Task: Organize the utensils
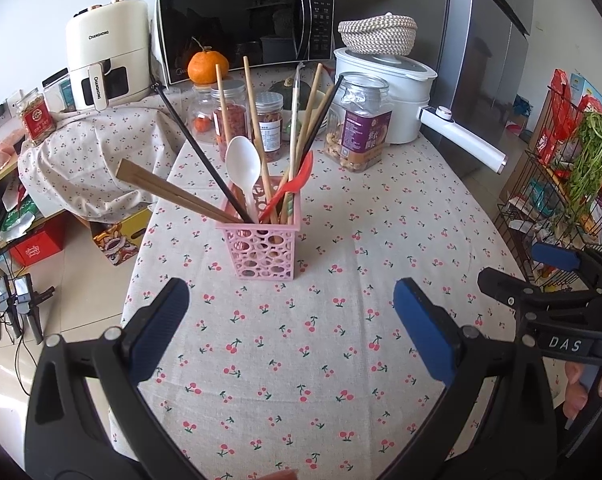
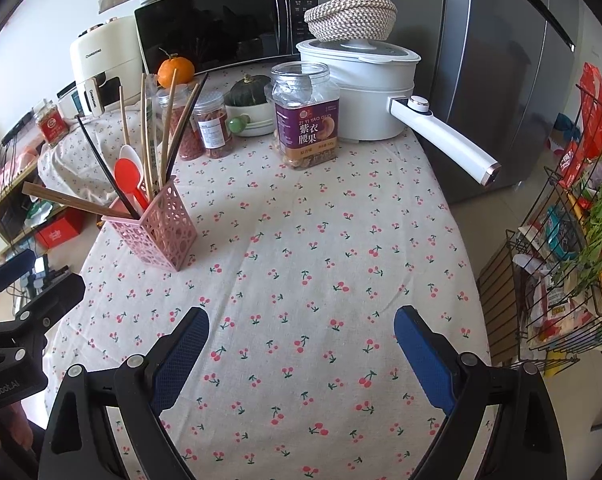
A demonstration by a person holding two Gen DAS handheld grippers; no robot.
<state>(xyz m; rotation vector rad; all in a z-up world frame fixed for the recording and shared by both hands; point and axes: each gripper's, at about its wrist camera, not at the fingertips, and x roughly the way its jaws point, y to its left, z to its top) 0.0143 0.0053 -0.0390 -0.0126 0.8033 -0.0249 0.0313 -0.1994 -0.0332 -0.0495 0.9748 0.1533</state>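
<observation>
Standing upright in pink holder (image 1: 261,246), chopsticks (image 1: 257,120) and spoons (image 1: 243,164) fan upward; left hand-held gripper (image 1: 289,332) and right hand-held gripper (image 2: 301,354) wide open, empty.

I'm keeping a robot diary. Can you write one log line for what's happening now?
left tongs: open, empty | right tongs: open, empty | pink holder: upright, holding chopsticks, white spoon, red spoon | tablecloth: no loose utensils visible
</observation>
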